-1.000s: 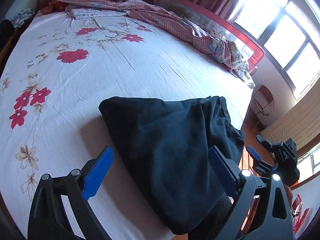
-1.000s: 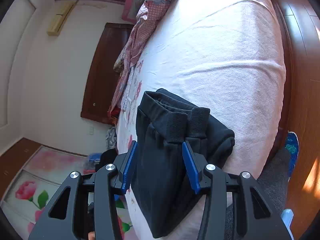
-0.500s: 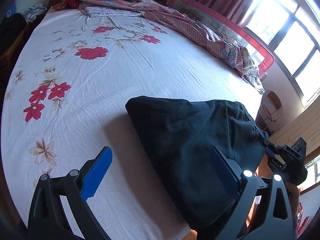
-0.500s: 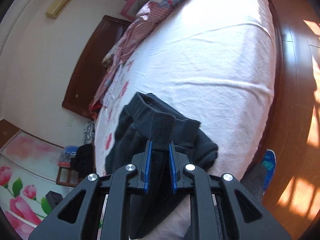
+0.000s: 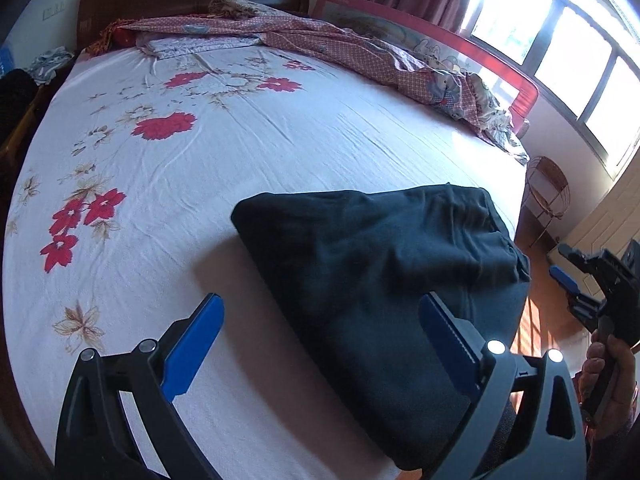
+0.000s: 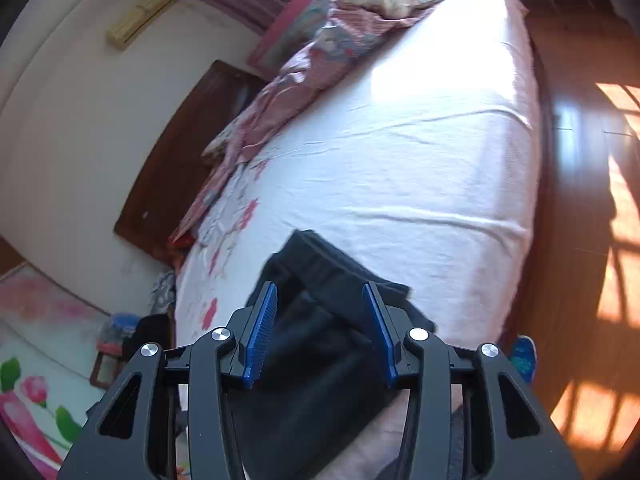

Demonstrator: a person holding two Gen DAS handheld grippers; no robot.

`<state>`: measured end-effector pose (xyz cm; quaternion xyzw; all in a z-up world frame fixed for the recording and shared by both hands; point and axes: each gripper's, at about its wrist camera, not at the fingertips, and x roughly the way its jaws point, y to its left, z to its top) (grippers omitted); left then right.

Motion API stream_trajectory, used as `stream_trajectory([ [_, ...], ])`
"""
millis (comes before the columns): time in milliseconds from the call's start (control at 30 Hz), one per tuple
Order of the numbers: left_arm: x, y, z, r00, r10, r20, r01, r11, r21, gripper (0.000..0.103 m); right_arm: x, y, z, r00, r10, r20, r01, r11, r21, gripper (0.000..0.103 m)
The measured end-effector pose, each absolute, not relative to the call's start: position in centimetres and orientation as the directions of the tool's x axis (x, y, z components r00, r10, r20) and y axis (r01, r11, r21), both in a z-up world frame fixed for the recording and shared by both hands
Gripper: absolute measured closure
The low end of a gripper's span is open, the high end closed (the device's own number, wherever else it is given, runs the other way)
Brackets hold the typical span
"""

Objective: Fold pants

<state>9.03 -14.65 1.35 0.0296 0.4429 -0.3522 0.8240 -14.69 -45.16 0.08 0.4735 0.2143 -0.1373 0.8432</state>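
Black pants (image 5: pixel 384 280) are lying folded into a compact bundle at the near edge of the bed (image 5: pixel 280 144). Right gripper (image 6: pixel 320 324) is opening over the waistband end, nothing pinched. Left gripper (image 5: pixel 320 340) is hanging spread wide, gripping nothing. Judgement: clear both upward without snagging cloth; bundle overhanging the edge could slip.

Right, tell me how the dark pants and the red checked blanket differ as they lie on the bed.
The dark pants are plain black; the red checked blanket is patterned. The pants lie folded in a compact stack at the bed's near edge; the blanket sprawls crumpled along the far side by the red rail. Both rest on the floral sheet.
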Motion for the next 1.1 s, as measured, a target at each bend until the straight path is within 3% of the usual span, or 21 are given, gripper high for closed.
stream_trajectory([
  [100, 6.0, -18.2, 1.6, 0.323, -0.624, -0.711, 0.696, 0.666, -0.268, 0.005, -8.6, -44.7, 0.2, 0.912, 0.152, -0.381, 0.258, 0.509, 0.821, 0.059],
  [200, 3.3, -21.0, 0.5, 0.307, -0.633, -0.711, 0.767, 0.606, -0.209, 0.004, -3.3, -45.2, -2.1, 0.884, 0.261, -0.389, 0.230, 0.481, 0.846, 0.059],
  [233, 2.8, -21.7, -0.6, 0.295, -0.609, -0.736, 0.773, 0.606, -0.191, 0.004, -2.2, -45.7, -3.6, 0.864, 0.260, -0.432, 0.275, 0.476, 0.835, 0.059],
  [267, 2.6, -22.1, -1.7, 0.263, -0.583, -0.768, 0.768, 0.609, -0.199, 0.004, -1.6, -46.5, -5.1, 0.844, 0.241, -0.480, 0.328, 0.476, 0.816, 0.069],
  [300, 2.3, -22.2, -2.8, 0.246, -0.563, -0.789, 0.760, 0.618, -0.204, 0.004, -1.4, -47.5, -6.8, 0.835, 0.244, -0.492, 0.352, 0.449, 0.821, 0.103],
  [433, -0.3, -22.8, -4.0, 0.350, -0.514, -0.783, 0.803, 0.595, -0.031, 0.003, -2.1, -48.3, -7.9, 0.830, 0.241, -0.504, 0.370, 0.440, 0.818, 0.103],
  [500, -0.2, -22.7, -4.0, 0.358, -0.513, -0.780, 0.792, 0.609, -0.037, 0.002, -1.8, -47.9, -7.1, 0.808, 0.237, -0.539, 0.379, 0.491, 0.784, 0.103],
  [567, -0.4, -22.8, -3.2, 0.368, -0.498, -0.785, 0.793, 0.609, -0.014, 0.002, -3.3, -48.3, -6.4, 0.835, 0.245, -0.493, 0.363, 0.430, 0.827, 0.103],
  [700, -1.0, -20.1, 0.0, 0.453, -0.530, -0.717, 0.787, 0.616, 0.042, 0.002, -8.1, -46.8, -3.5, 0.878, 0.234, -0.417, 0.279, 0.458, 0.844, 0.069],
  [800, 0.9, -18.2, 1.4, 0.494, -0.544, -0.678, 0.751, 0.660, 0.018, 0.002, -11.4, -45.8, -3.4, 0.889, 0.257, -0.379, 0.234, 0.457, 0.858, 0.069],
  [867, 3.3, -17.6, 1.3, 0.488, -0.523, -0.699, 0.712, 0.702, -0.028, 0.002, -13.1, -46.2, -4.7, 0.889, 0.243, -0.388, 0.253, 0.445, 0.859, 0.069],
  [933, 5.1, -16.5, 0.7, 0.446, -0.531, -0.721, 0.679, 0.725, -0.114, 0.002, -13.5, -47.2, -7.8, 0.861, 0.236, -0.449, 0.337, 0.395, 0.854, 0.070],
  [1000, 5.8, -15.5, -0.2, 0.408, -0.531, -0.742, 0.640, 0.747, -0.182, 0.002, -13.8, -48.1, -9.9, 0.870, 0.246, -0.427, 0.336, 0.336, 0.880, 0.100],
  [1067, 5.9, -14.3, -1.4, 0.376, -0.525, -0.764, 0.599, 0.767, -0.232, 0.002, -13.6, -47.9, -8.9, 0.853, 0.238, -0.465, 0.359, 0.379, 0.853, 0.099],
  [1100, 6.1, -13.5, -1.5, 0.368, -0.526, -0.766, 0.571, 0.779, -0.260, 0.002, -13.6, -47.9, -8.2, 0.856, 0.245, -0.456, 0.351, 0.373, 0.859, 0.092],
])
